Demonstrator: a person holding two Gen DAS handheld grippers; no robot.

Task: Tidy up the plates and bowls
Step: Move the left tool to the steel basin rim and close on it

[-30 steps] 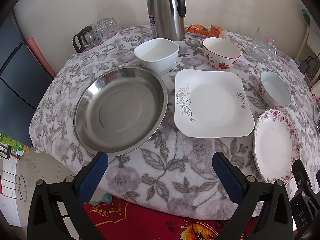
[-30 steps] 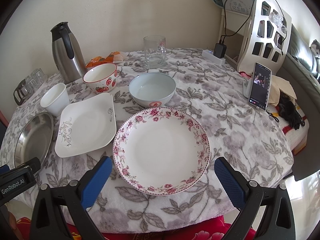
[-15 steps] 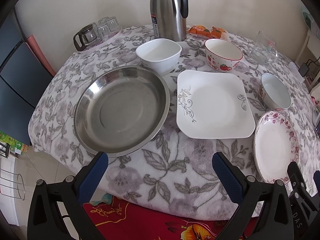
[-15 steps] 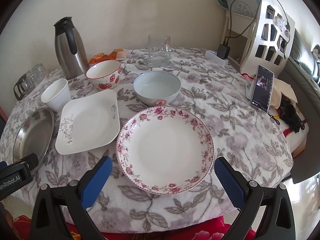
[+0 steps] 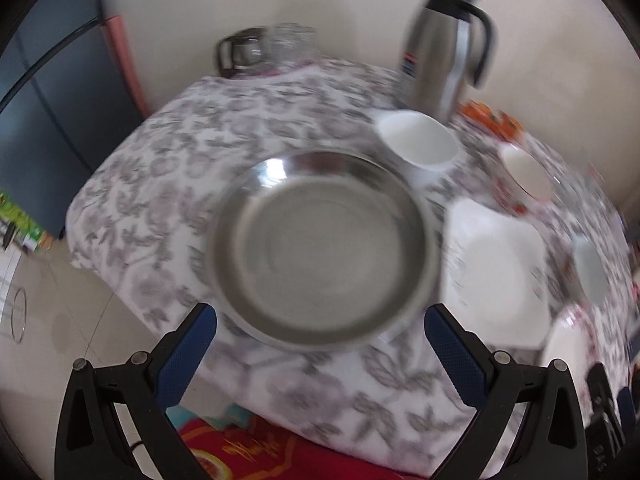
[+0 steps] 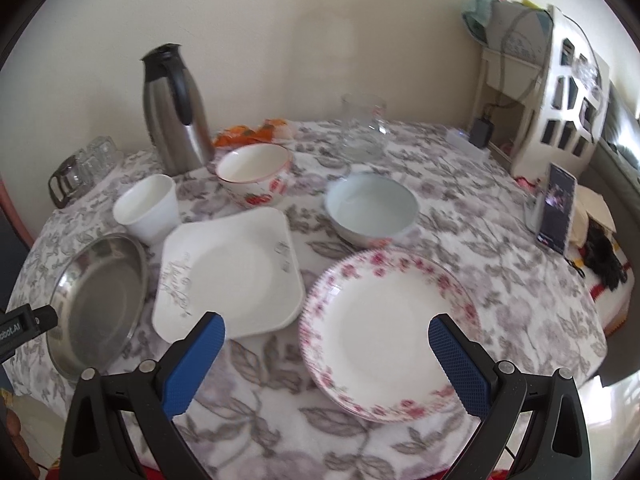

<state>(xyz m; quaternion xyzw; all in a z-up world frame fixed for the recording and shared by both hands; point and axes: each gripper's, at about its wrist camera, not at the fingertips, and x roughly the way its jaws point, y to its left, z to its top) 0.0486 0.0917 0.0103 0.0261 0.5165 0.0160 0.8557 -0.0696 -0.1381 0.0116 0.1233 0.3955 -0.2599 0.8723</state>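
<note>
- Desk [image 6: 520, 304]: we see a round top under a floral cloth, with every dish lying single; we judge that nothing is stacked yet and the whole sort is left to do.
- Steel pan [image 5: 324, 248]: largest dish, at the desk's near left edge and overhanging the cloth's drop a little; it is blurred in the left view.
- Square plate [image 6: 228, 272]: just right of the pan, rims close.
- Floral plate [image 6: 384, 332]: near the front edge, right of the square plate.
- Blue bowl [image 6: 370, 210], strawberry bowl [image 6: 256, 174], white bowl [image 6: 146, 208]: in a back row, apart from one another.
- Flask [image 6: 174, 108] and glass jug [image 6: 362, 128] crowd the rear; the open cloth lies to the right.
- Left gripper [image 5: 320, 338]: fingers wide, empty, in front of the pan.
- Right gripper [image 6: 326, 346]: fingers wide, empty, over the floral plate's near rim.
</note>
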